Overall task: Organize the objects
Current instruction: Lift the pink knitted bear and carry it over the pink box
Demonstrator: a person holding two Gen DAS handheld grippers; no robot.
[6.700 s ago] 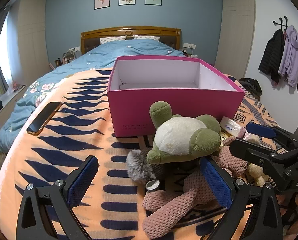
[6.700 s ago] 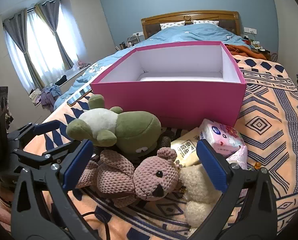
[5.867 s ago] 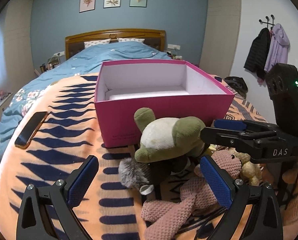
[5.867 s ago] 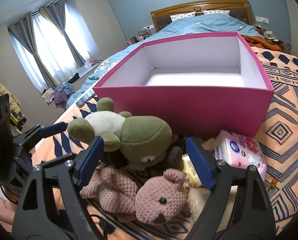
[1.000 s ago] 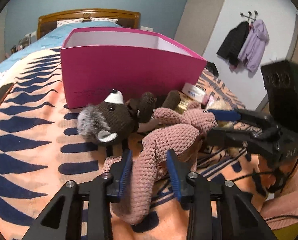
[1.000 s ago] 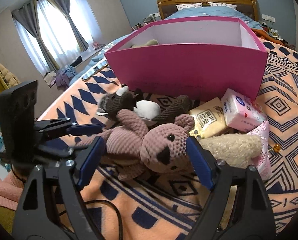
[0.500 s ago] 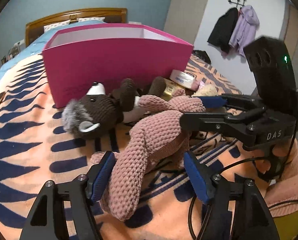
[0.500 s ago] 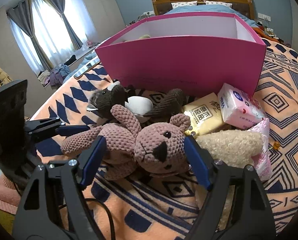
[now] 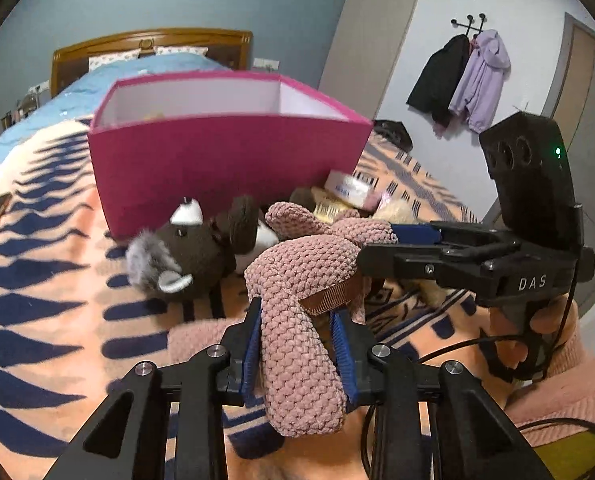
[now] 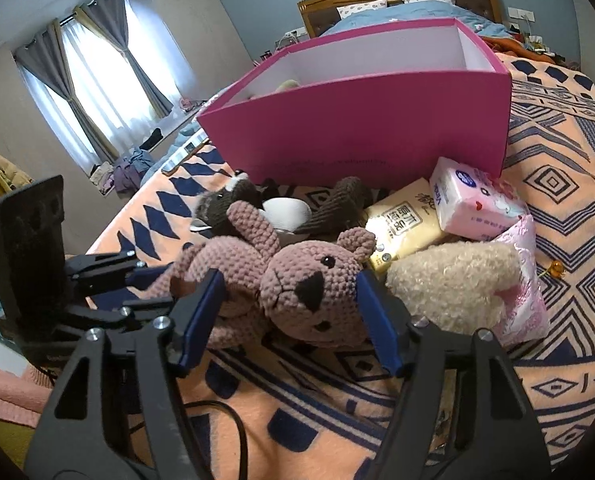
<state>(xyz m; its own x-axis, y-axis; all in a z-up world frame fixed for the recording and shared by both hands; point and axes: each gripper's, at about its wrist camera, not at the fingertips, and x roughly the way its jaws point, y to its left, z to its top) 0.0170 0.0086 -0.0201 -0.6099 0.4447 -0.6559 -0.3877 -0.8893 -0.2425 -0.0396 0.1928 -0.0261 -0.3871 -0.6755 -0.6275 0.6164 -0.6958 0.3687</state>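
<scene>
Left gripper point(image 9: 297, 344) jaws just closed, clamped on leg of pink knitted bear point(image 9: 305, 264). Right gripper point(image 10: 289, 312) jaws just closing, half spread, blue pads against bear's head; firm squeeze cannot tell. Bear lies on patterned blanket point(image 10: 557, 344) near its front edge. Crowding behind: one brown plush point(image 9: 185, 248), one cream plush point(image 10: 449, 284), two tissue packs point(image 10: 473, 200), blocking way to one pink box point(image 10: 377, 124). Open blanket left of brown plush.

Nubby knit pink bear point(image 10: 309, 280), matt cardboard box point(image 10: 361, 128)
</scene>
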